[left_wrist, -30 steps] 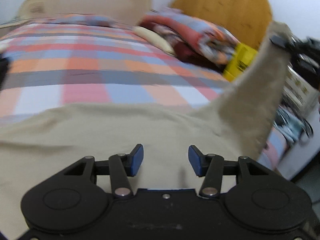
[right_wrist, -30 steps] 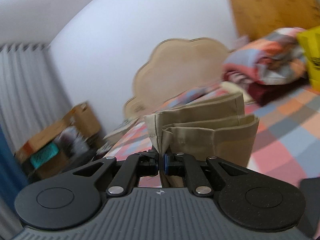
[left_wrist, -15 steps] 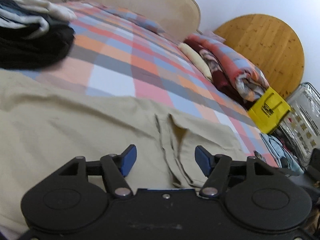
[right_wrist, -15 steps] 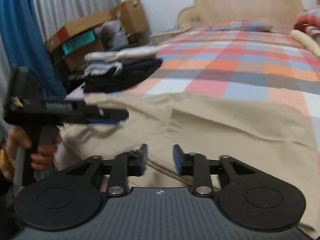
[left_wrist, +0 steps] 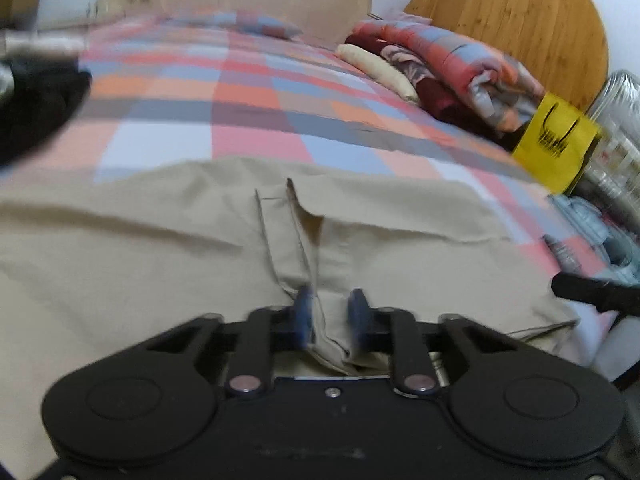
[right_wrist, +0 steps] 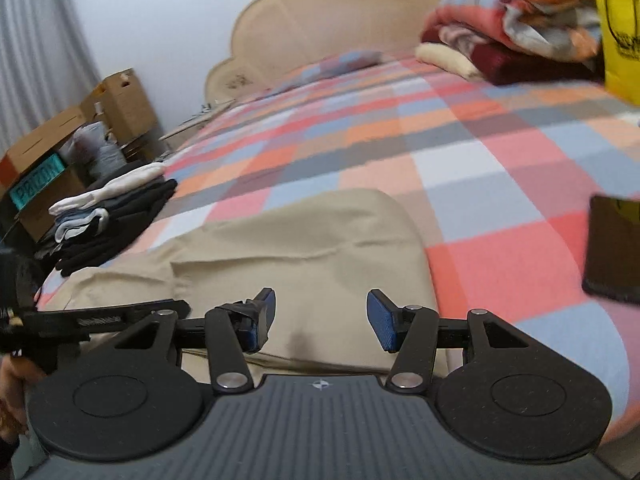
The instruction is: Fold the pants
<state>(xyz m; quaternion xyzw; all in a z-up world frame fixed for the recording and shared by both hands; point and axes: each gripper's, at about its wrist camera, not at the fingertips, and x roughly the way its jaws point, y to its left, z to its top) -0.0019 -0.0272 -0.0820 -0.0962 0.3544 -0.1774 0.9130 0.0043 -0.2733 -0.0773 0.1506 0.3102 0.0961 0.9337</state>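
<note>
Beige pants [left_wrist: 160, 248] lie spread across the near part of a checked bedspread [left_wrist: 240, 120]. My left gripper [left_wrist: 331, 316] is low on the fly and waistband area. Its jaws are closing, and a bunched ridge of beige fabric is squeezed between the blue pads [left_wrist: 304, 314]. In the right wrist view the pants [right_wrist: 320, 232] end in a rounded folded edge. My right gripper [right_wrist: 320, 320] hovers just over them with its jaws opening wide and nothing between the pads. The left gripper's body [right_wrist: 100, 320] and the hand [right_wrist: 12, 380] holding it show at the left.
A stack of folded dark and white clothes [right_wrist: 112, 216] sits at the bed's left edge, with cardboard boxes [right_wrist: 60, 148] behind it. A rolled quilt [left_wrist: 452, 64], a yellow bag [left_wrist: 556, 144] and a round wooden board [left_wrist: 520, 12] are at the far right. A dark flat object [right_wrist: 612, 256] lies on the bedspread.
The right gripper let go of the lifted pants hem, came down and opened wide. The pants now lie folded flat. The left gripper sank onto the waistband and closed on a fold.
</note>
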